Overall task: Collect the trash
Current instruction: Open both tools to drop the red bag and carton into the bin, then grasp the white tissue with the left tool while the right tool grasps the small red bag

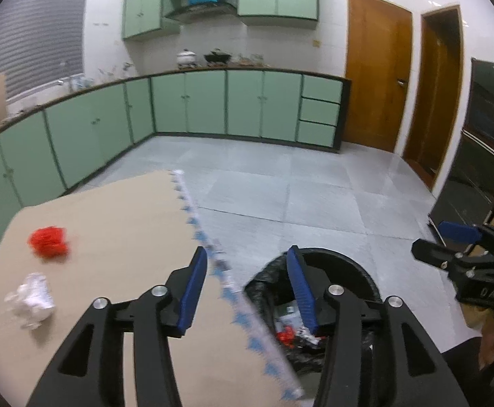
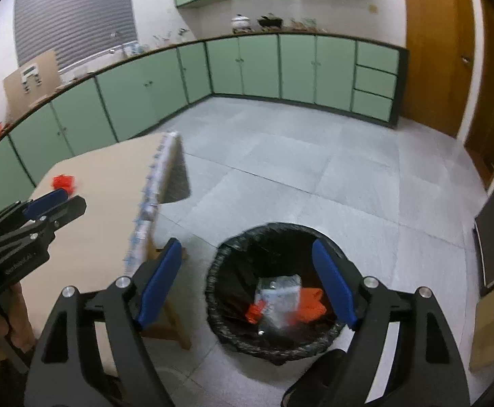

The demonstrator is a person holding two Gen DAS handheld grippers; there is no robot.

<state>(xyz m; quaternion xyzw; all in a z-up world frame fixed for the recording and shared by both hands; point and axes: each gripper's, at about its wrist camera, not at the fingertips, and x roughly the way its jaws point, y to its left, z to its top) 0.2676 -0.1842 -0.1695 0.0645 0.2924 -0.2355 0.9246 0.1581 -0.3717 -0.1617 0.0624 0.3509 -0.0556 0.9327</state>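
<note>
A red crumpled piece of trash [image 1: 48, 241] and a white crumpled paper [image 1: 32, 300] lie on the tan table [image 1: 118, 224]. A black bin with a black liner [image 2: 274, 291] stands on the floor beside the table; it holds a clear wrapper [image 2: 279, 296] and orange and red scraps [image 2: 309, 305]. My left gripper [image 1: 247, 264] is open and empty over the table's right edge, with the bin [image 1: 345, 264] under its right finger. My right gripper [image 2: 247, 257] is open and empty above the bin. The left gripper also shows in the right wrist view [image 2: 55, 203], near the red trash [image 2: 64, 182].
Green cabinets [image 1: 213, 101] run along the far walls. Wooden doors [image 1: 375, 71] are at the right. A dark cabinet [image 1: 484, 135] stands at the far right. The grey tiled floor [image 2: 314, 169] lies between. The table edge carries a blue-and-white strip [image 1: 219, 264].
</note>
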